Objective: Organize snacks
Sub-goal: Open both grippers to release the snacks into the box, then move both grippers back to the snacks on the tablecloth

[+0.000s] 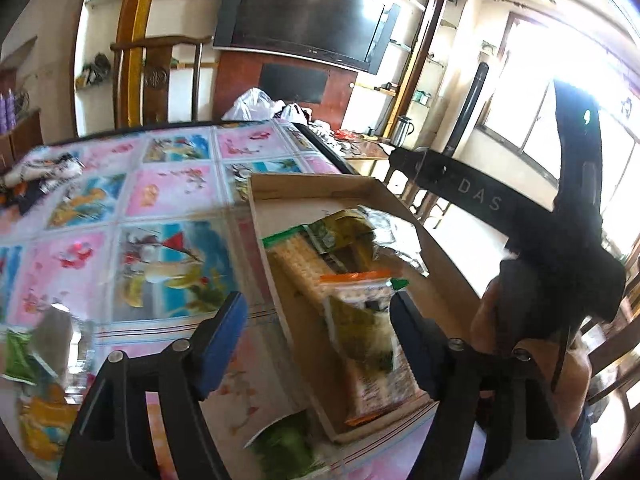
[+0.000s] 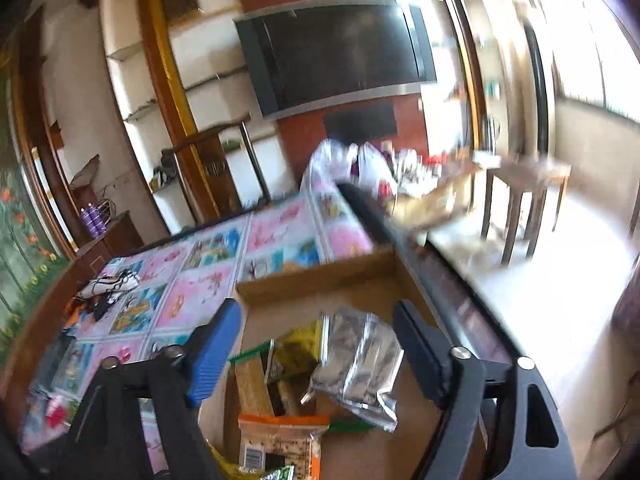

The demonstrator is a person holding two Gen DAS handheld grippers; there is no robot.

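A shallow cardboard box (image 1: 312, 181) lies on the flowered tablecloth (image 1: 168, 196) and holds several snack packs. Among them are a cracker pack (image 1: 298, 264), a green-yellow pack (image 1: 340, 232) and a silver foil pack (image 1: 396, 236). My left gripper (image 1: 320, 340) is open over the box's near end. A blurred green-yellow packet (image 1: 362, 332) sits between its blue pads, close to the right one, and neither pad presses on it. My right gripper (image 2: 316, 352) stands open over the box (image 2: 312, 276). The silver foil pack (image 2: 356, 364) lies loose below its gap, an orange-topped cracker pack (image 2: 280, 440) nearer.
Loose packets lie on the cloth at the left: a green one (image 1: 16, 356), a yellow one (image 1: 44, 420), and a green pack (image 1: 288, 440) by the box's near corner. A person's hand (image 1: 492, 320) holds the other gripper's black body to the right. The table's edge (image 2: 400, 248) runs beside the box.
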